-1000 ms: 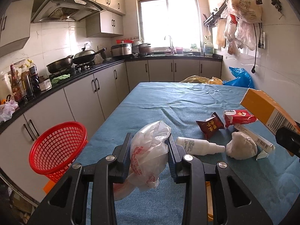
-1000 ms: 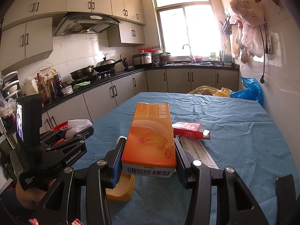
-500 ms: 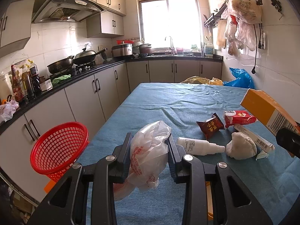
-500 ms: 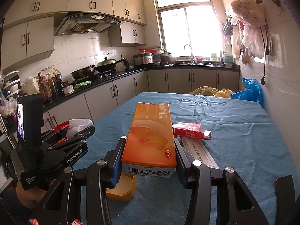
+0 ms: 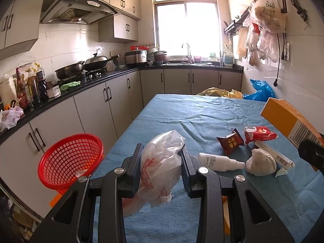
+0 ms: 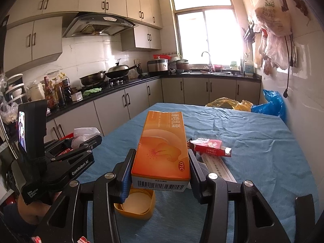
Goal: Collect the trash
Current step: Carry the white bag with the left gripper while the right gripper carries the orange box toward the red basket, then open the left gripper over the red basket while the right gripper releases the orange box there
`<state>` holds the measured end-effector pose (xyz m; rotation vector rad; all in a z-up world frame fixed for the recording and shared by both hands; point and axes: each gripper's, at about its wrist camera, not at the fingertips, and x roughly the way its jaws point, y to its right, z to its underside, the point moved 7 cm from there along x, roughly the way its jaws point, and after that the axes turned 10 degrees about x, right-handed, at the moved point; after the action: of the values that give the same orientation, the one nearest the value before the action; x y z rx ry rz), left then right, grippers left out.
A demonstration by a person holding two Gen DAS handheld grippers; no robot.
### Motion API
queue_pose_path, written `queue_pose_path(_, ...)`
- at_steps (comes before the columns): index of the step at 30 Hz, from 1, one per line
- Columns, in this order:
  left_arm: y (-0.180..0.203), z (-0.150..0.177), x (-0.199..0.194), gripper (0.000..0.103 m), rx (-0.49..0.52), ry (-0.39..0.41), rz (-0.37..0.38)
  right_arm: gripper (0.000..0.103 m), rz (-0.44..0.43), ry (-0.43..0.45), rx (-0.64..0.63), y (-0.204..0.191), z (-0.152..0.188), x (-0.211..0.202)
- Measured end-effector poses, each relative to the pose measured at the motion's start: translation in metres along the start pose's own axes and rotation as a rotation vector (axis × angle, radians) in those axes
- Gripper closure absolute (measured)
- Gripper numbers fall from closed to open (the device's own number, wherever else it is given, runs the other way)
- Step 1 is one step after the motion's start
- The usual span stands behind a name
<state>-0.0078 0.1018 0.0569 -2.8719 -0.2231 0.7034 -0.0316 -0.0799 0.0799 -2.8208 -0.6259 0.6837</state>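
left jaws clamped on plastic bag beside red basket; right jaws clamped on orange box.

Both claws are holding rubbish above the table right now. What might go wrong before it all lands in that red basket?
The plastic bag is pinched only at its middle by the left gripper; its loose end hangs down and might slip or snag. The red basket sits off the table's left edge, so a drop may miss it. The orange box sticks out far beyond the right gripper and might knock the left one.
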Motion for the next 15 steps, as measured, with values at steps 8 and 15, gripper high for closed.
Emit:
queue_pose_path(8,-0.031,-0.004,-0.009,0.070,-0.066,-0.004,0.030,0.051,-0.044,-0.046,0.004,-0.022,-0.006,0.004)
queue_pose_path(15,-0.091,0.000,-0.009,0.070,-0.167,-0.058,0.092,0.051,-0.134,-0.143,0.004,-0.062,-0.013,0.023)
